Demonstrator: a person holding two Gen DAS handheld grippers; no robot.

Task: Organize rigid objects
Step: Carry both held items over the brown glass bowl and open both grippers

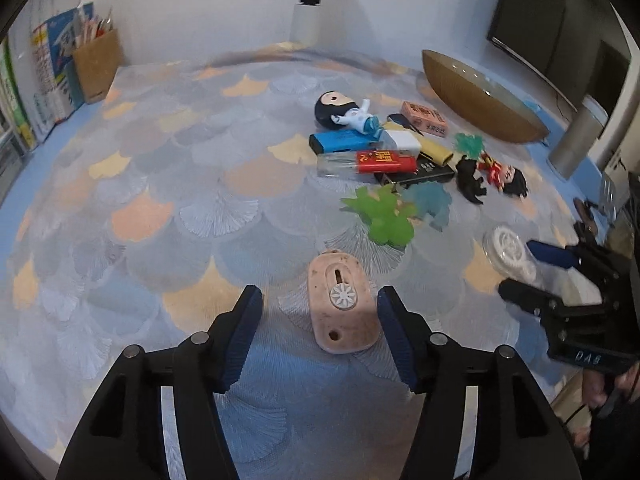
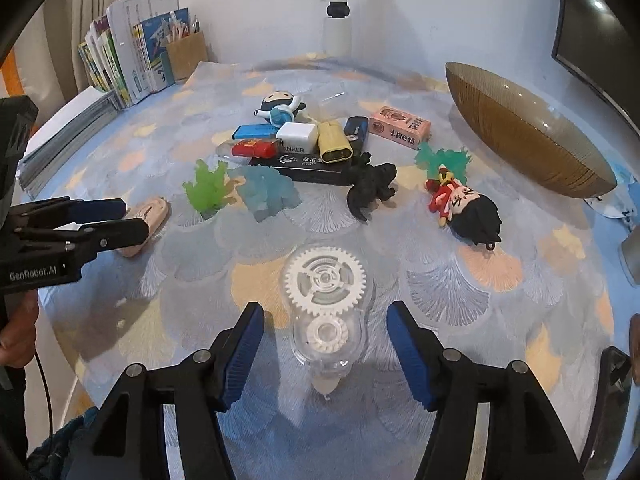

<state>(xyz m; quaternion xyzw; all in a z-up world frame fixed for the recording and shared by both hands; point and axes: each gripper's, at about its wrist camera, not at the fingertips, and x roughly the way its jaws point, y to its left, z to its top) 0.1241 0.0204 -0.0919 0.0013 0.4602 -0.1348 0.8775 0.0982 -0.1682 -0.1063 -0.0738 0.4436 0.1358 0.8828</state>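
Two hand-held grippers hang over a round table (image 2: 500, 364) spread with a cloth of blue, grey and peach fan-shaped scales. The left gripper (image 1: 318, 322) has its blue-padded jaws parted around a pale pink, oval plastic case with a white flower-shaped dial (image 1: 343, 300); the case lies flat on the cloth, with a clear gap on the left side, while on the right the pad stands just beside its edge and I cannot tell whether it touches. The right gripper (image 2: 325, 338) stands open as well, its pads well clear on both sides of a transparent correction-tape dispenser with white toothed gears (image 2: 326, 300), which rests on the cloth with its tip pointing toward the camera.

Farther back sits a loose heap: a red lighter (image 2: 256, 147), a white charger block (image 2: 296, 136), a blue rectangular eraser (image 2: 253, 131), a yellow connector-like piece (image 2: 334, 143), a long black box (image 2: 308, 168) and a pink printed box (image 2: 399, 125). Around them lie a translucent green toy figure (image 2: 207, 188), a translucent pale blue one (image 2: 267, 192), a black dinosaur figure (image 2: 370, 188), a red-dressed doll with black hair (image 2: 466, 206) and a dark-helmeted doll in blue (image 2: 279, 106). At the right edge rests a wide brown ribbed bowl (image 2: 516, 136). A cardboard box of pens (image 2: 187, 54) and upright booklets (image 2: 132, 52) stand by the wall.
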